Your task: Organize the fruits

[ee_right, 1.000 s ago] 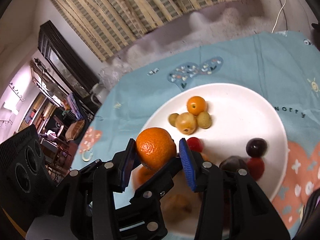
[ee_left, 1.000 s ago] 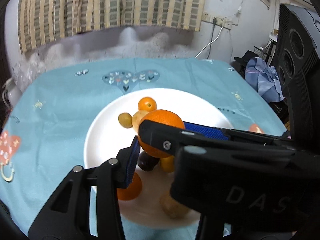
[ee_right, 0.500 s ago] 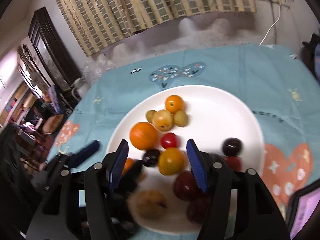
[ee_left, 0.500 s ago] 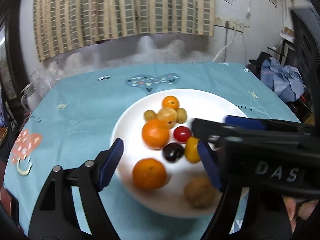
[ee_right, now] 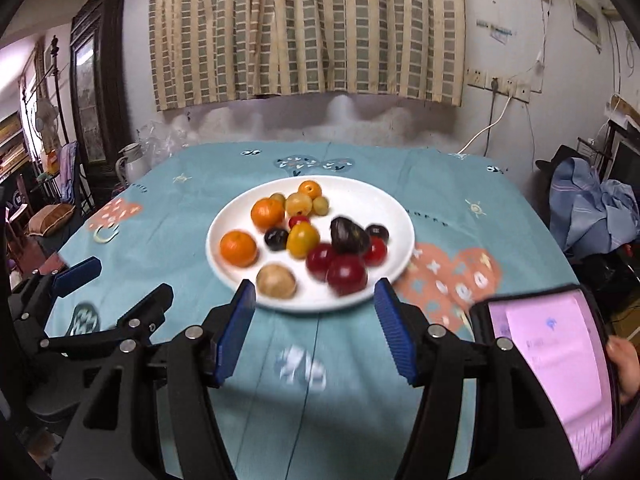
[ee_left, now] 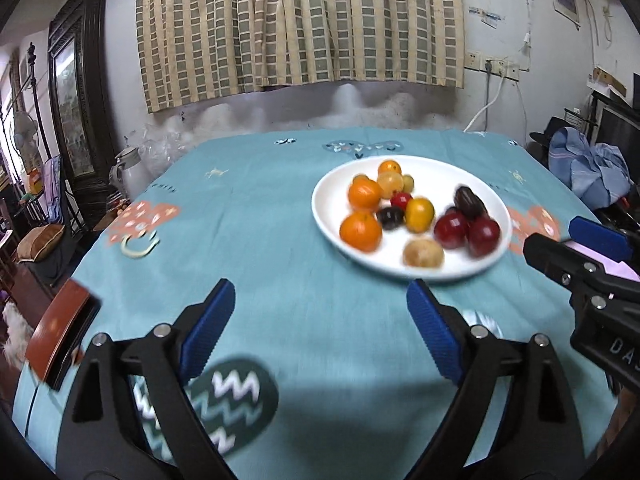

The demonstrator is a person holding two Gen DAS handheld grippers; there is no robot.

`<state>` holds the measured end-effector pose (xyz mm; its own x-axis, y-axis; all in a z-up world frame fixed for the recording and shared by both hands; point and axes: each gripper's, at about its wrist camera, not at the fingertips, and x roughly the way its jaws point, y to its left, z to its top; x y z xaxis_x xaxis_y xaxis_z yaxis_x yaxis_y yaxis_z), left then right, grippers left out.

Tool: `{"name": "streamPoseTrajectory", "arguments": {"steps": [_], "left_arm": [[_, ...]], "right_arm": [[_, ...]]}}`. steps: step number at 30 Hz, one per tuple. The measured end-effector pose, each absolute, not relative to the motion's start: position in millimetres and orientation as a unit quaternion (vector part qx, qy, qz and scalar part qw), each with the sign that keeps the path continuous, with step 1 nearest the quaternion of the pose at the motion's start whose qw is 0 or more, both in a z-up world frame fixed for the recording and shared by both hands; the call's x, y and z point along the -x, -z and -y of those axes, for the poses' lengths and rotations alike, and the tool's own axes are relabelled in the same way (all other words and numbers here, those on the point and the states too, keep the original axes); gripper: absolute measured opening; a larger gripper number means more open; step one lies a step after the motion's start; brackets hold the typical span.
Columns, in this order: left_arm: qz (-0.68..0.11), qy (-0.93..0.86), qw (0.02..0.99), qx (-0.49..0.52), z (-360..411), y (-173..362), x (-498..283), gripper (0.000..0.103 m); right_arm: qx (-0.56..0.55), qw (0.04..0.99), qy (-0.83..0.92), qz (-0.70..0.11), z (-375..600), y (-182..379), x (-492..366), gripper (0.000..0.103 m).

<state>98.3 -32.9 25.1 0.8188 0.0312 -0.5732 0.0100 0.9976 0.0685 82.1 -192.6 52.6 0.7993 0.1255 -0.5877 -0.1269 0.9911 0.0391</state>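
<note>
With my left gripper [ee_left: 320, 320] and right gripper [ee_right: 314, 320] just opened and empty, fruit fills the plate [ee_right: 394, 208] at twelve o'clock.

Both wrist cams face plate [ee_left: 332, 216] [ee_right: 224, 256] (shared); right nearer.

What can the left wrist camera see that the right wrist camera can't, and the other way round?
Only the left wrist view shows the reddish-brown object at the table's left edge. Only the right wrist view shows the lit pink tablet with a hand on it. Both show the white plate of fruit on the teal tablecloth, with the left gripper and right gripper open and empty.
</note>
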Motion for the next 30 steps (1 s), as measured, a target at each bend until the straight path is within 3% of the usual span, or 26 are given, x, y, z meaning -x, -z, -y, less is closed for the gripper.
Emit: {"name": "streamPoseTrajectory", "arguments": {"steps": [7,24,30], "left_arm": [[-0.285,-0.02,0.958,-0.004,27.6,-19.8,-58.8,0.093],[-0.301,-0.025,0.953,-0.026,32.9,8.0,-59.4,0.094],[-0.305,-0.021,0.952,-0.018,31.4,7.1,-62.4,0.096]], "right_arm": [[0.002,0.956,-0.058,-0.286,187.0,-37.1,-48.0,0.062],[0.007,0.949,-0.045,-0.312,183.9,-17.3,-49.2,0.062],[0.002,0.954,-0.034,-0.298,188.7,-21.2,-44.8,0.081]]}}
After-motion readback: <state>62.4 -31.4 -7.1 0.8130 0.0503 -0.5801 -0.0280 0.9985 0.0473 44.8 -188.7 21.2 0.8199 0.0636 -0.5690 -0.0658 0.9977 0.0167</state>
